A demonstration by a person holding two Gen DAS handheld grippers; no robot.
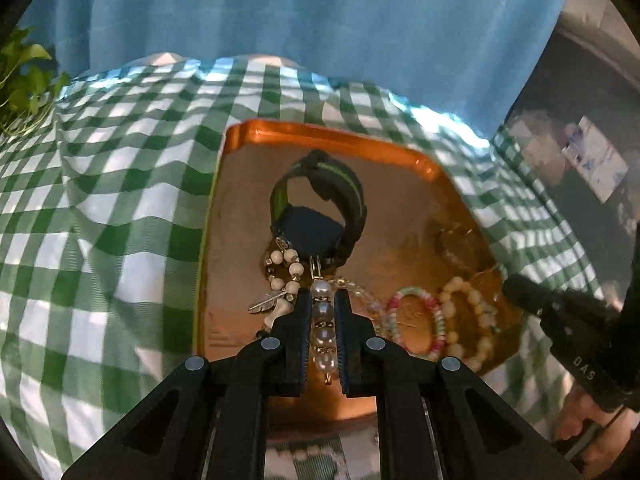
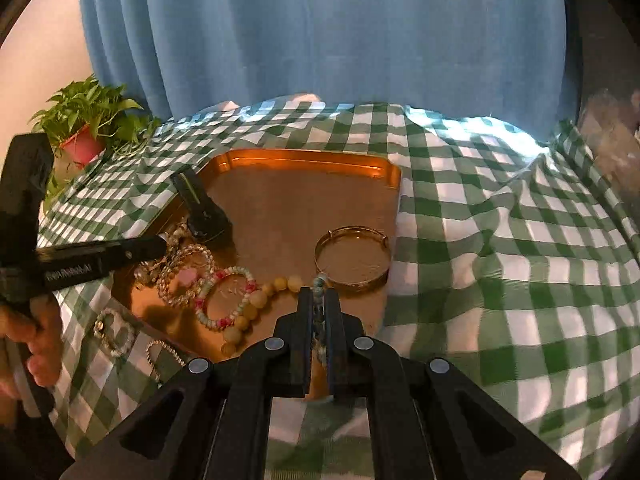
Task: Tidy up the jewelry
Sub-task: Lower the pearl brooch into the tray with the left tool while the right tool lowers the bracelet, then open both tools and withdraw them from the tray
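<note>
A blue curtain (image 2: 320, 40) hangs behind a table draped in green-and-white checked cloth (image 2: 500, 260), a potted plant (image 2: 86, 124) at its far left corner. On the cloth sits a copper tray (image 2: 312, 160) already holding a dark watch (image 1: 316, 212), a gold bangle (image 2: 352, 260), a pink-and-green beaded bracelet (image 1: 416, 320), a cream beaded bracelet (image 1: 468, 320) and a tangle of clear beads (image 2: 188, 272); two more bracelets (image 2: 116, 332) lie on the cloth just outside the tray's near edge. Over the tray, the left gripper (image 1: 322, 300) is clenched on a pearl bracelet (image 1: 322, 316), and the right gripper (image 2: 319, 300) is pinched tight on a thin beaded strand (image 2: 320, 284). Such strung pieces look light, limp and slippery, likely to swing or snag; pinching across the beads themselves seems the surest hold.
</note>
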